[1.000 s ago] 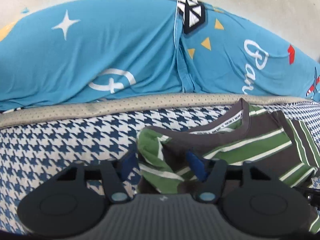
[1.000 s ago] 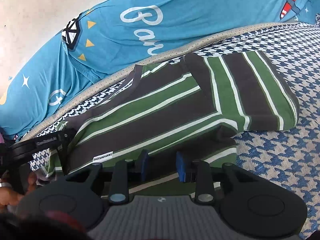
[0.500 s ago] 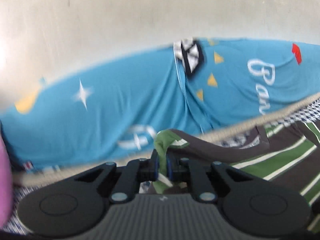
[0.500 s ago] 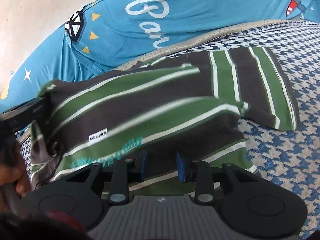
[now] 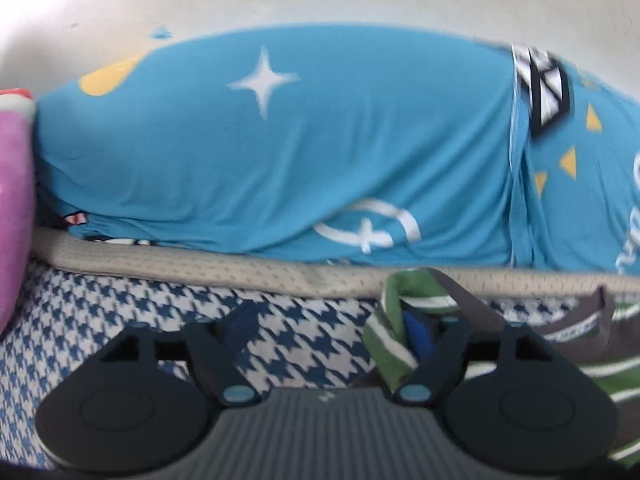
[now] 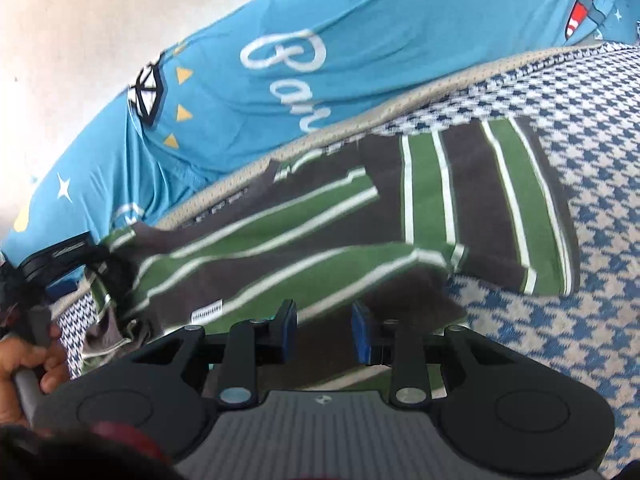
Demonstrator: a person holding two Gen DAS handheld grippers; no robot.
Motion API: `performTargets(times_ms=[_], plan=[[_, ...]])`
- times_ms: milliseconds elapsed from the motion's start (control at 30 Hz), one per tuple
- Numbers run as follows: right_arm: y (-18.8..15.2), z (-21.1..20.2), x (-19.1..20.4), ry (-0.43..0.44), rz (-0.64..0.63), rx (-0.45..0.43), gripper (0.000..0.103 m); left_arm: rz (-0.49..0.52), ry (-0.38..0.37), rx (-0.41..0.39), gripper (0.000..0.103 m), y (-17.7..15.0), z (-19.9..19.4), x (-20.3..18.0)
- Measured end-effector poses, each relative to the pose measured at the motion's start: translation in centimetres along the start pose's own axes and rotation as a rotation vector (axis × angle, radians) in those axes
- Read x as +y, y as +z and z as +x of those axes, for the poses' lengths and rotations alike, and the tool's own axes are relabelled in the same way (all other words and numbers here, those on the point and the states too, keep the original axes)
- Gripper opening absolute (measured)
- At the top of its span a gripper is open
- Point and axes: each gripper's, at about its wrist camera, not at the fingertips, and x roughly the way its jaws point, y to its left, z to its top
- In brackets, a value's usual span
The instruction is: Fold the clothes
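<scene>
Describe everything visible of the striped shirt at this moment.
The striped shirt is soft knit in dark grey and green bands edged with thin white lines, with a small white label. It lies partly folded on the houndstooth cover, one sleeve turned across. The left gripper has just opened; a bunched edge still drapes over one finger. The right gripper rests over its near hem.

Striped shirt (image 5: 404,312): blurred, cut off at frame right. Pink item (image 5: 14,216): cropped at left, identity unclear. Hand (image 6: 24,364): partly out of frame.

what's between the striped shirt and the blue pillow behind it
In the right wrist view, a beige mesh band and a sliver of houndstooth cover separate the striped shirt from the blue pillow.
</scene>
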Motion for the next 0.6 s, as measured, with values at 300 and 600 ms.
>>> performTargets(times_ms=[300, 600], plan=[[2.2, 0.2, -1.0, 0.107, -0.025, -0.068, 0.030, -0.222, -0.051, 0.055, 0.094, 1.1, -4.1, 4.8], [2.6, 1.2, -1.3, 0.104, -0.055, -0.094, 0.030, -0.187, -0.057, 0.105, 0.098, -2.9, -8.4, 5.3]])
